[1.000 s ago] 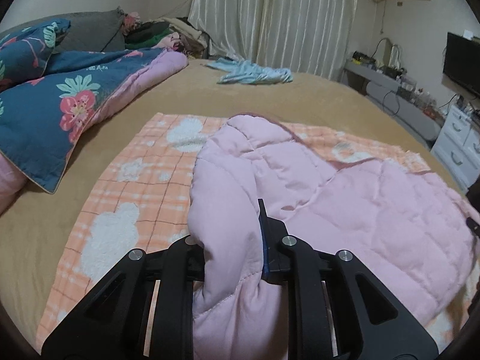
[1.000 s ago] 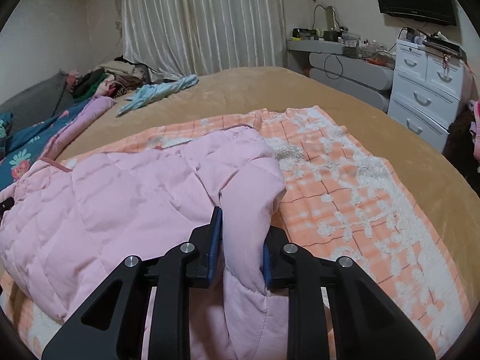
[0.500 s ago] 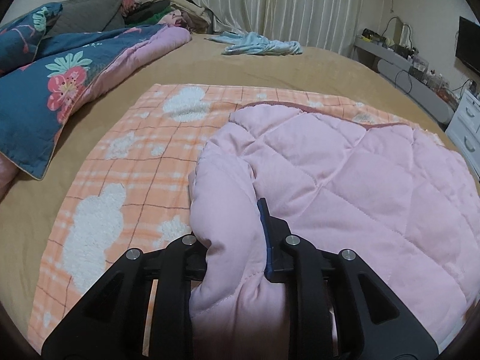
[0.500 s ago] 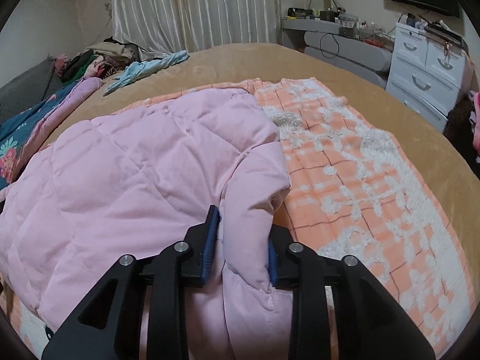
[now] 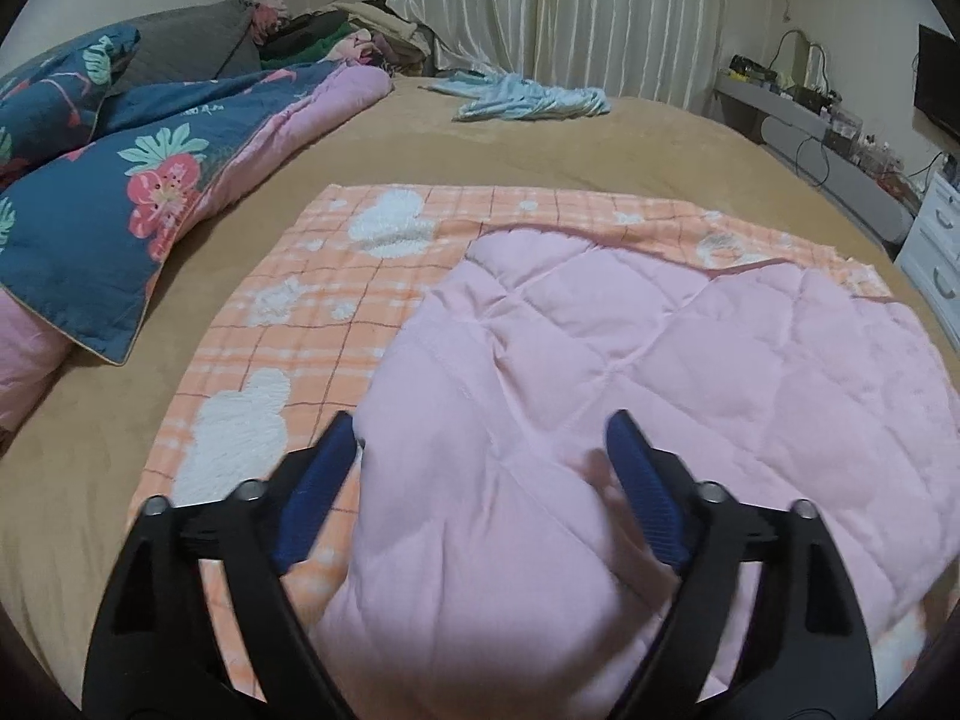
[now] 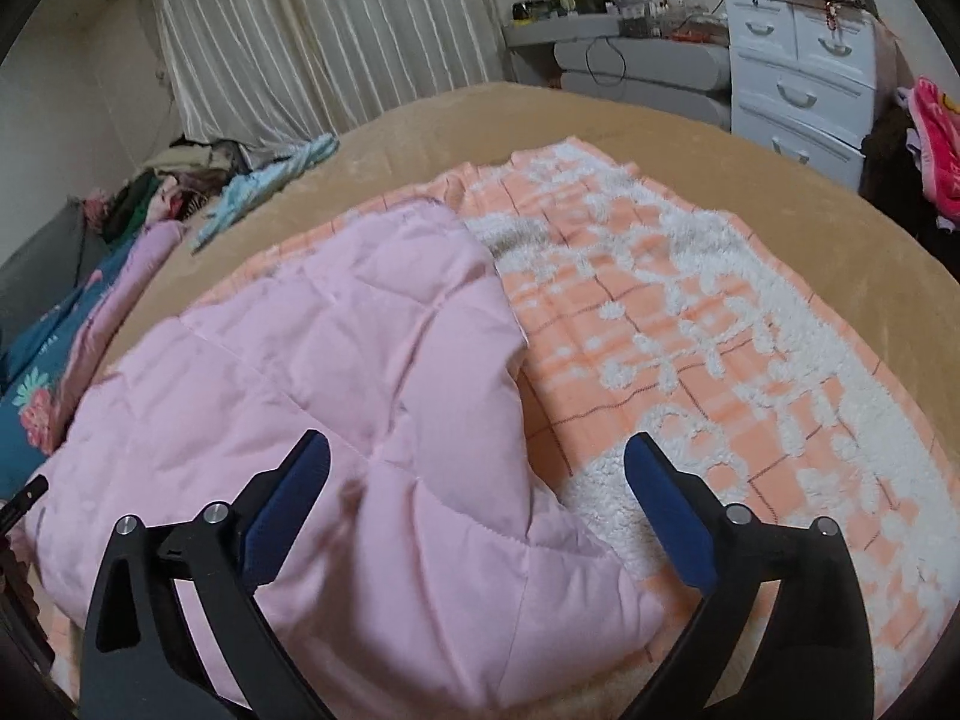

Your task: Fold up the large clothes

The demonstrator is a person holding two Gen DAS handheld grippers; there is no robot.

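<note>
The pink quilted jacket (image 5: 630, 372) lies folded on an orange-and-white checked blanket (image 5: 336, 276), which is spread over the tan bed cover (image 5: 540, 144).

The left gripper (image 5: 480, 438) has just been opening its jaws. They now stand wide apart, one at 7 o'clock and one at 5 o'clock in the left wrist view. A padded fold of the jacket bulges up between them, and the blue pads (image 5: 645, 492) no longer pinch it.

The right gripper (image 6: 480, 462) has likewise just been opening. Its jaws are spread wide, and the jacket's near corner (image 6: 456, 540) lies loose between them, free of the pads (image 6: 669, 516).

In the right wrist view the jacket fills the area from 9 to 6 o'clock. The blanket's fluffy white pattern (image 6: 750, 330) runs toward 3 o'clock.

A navy floral duvet (image 5: 102, 192) is heaped at 9 o'clock in the left view. A light blue garment (image 5: 528, 99) lies at 12 o'clock before the curtains (image 5: 552, 18). White drawers (image 6: 798, 84) stand at 1 o'clock in the right view.
</note>
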